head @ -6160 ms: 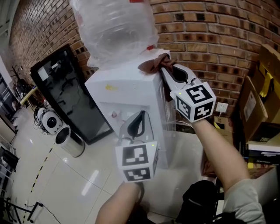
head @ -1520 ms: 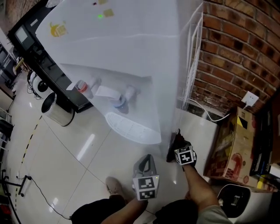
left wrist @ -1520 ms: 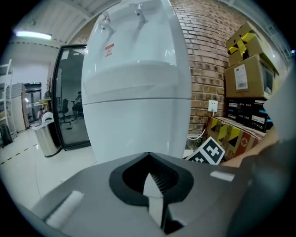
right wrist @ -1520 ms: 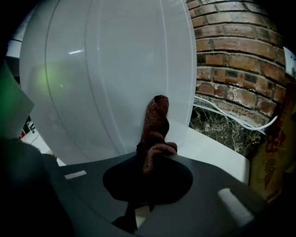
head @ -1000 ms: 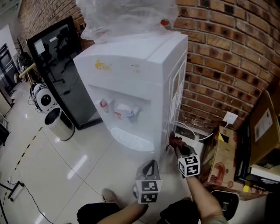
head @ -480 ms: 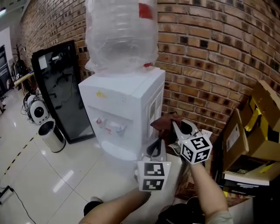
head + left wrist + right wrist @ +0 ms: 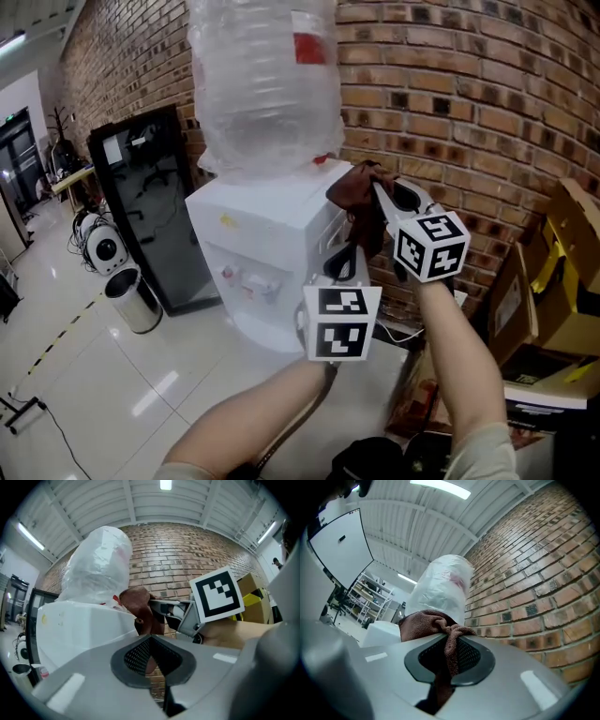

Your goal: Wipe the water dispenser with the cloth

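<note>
The white water dispenser [image 7: 248,234] stands against the brick wall with a big clear bottle [image 7: 264,84] on top. A brown cloth [image 7: 354,192] hangs bunched at the dispenser's top right corner, and my right gripper [image 7: 377,187] is shut on it. In the right gripper view the cloth [image 7: 424,620] fills the jaws of that gripper [image 7: 447,644], with the bottle [image 7: 443,592] behind. My left gripper [image 7: 345,258] hovers just below and in front, beside the dispenser's right side. Its jaws [image 7: 150,641] look shut with nothing in them; past them I see the cloth [image 7: 136,604] and the dispenser [image 7: 79,625].
A tall black display panel [image 7: 145,206] stands left of the dispenser, with a metal bin [image 7: 131,300] and white round devices [image 7: 98,246] on the glossy floor. Cardboard boxes [image 7: 562,272] are stacked at the right. The brick wall [image 7: 469,112] is close behind.
The right gripper rose with the cloth from low beside the dispenser's base up to its top right corner. The left gripper rose alongside it, and the head view lifted too.
</note>
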Action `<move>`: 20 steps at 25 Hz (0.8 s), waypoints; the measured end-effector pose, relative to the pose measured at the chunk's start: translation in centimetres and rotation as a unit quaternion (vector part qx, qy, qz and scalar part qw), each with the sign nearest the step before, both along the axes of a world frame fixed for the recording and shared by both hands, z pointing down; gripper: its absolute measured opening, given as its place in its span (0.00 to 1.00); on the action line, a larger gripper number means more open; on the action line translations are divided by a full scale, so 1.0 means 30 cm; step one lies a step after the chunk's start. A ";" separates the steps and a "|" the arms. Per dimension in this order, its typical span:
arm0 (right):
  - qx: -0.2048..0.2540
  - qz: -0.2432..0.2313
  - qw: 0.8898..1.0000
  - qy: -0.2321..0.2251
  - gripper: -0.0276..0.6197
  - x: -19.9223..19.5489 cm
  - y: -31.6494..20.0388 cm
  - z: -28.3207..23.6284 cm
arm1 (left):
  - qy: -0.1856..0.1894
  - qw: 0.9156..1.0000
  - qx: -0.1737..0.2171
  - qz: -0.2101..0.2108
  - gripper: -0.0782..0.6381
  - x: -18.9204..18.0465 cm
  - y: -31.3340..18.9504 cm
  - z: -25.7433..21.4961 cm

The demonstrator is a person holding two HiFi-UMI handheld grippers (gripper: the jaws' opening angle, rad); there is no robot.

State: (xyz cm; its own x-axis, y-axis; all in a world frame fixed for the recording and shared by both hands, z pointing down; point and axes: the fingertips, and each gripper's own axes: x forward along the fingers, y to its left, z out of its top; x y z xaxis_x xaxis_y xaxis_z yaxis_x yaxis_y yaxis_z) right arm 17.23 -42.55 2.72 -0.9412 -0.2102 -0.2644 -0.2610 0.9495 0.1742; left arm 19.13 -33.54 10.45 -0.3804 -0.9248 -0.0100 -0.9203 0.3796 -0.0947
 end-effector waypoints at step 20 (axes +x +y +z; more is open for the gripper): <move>-0.016 -0.006 0.994 0.105 0.11 -0.233 -0.073 0.447 | 0.052 0.997 -0.055 0.011 0.11 -0.021 -0.035 0.358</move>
